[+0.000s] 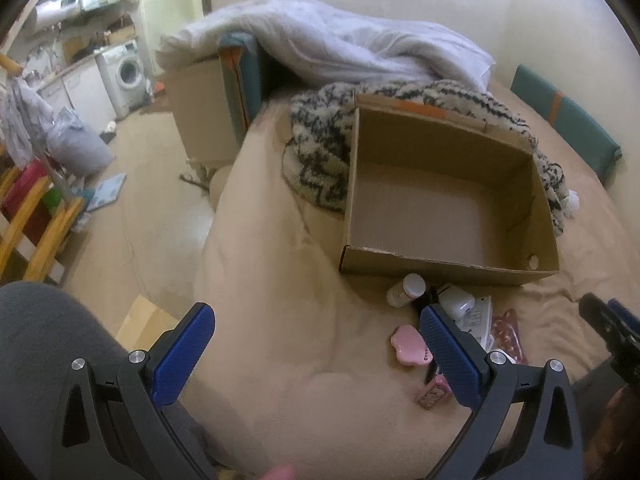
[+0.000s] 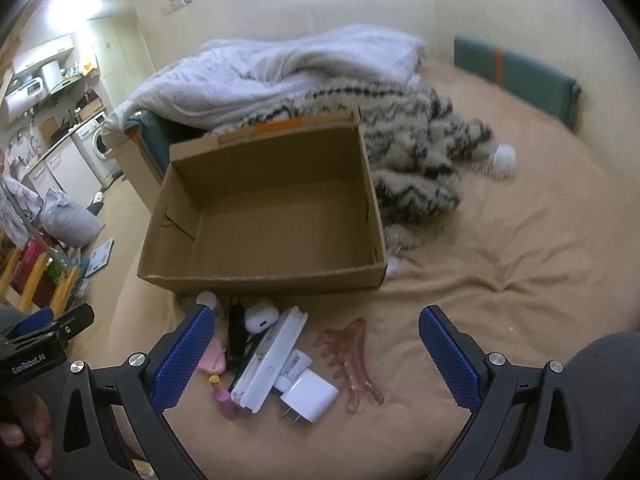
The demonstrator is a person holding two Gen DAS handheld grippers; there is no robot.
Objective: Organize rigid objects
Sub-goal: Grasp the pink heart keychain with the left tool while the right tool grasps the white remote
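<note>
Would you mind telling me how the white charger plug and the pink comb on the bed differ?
The white charger plug is an opaque, blocky cube with metal prongs; the pink comb is translucent, flat and toothed. The plug rests against a white flat box, while the comb lies apart, alone on the bedsheet. Both lie outside the empty cardboard box, between the fingers of the open right gripper.

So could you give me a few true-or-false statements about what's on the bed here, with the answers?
1. The cardboard box has things in it. False: it is empty.
2. The small items lie in front of the box, outside it. True.
3. The right gripper grips the white charger. False: it is open and holds nothing.
4. The left gripper is open. True.
5. A pink comb-like piece lies right of the charger. True.
</note>
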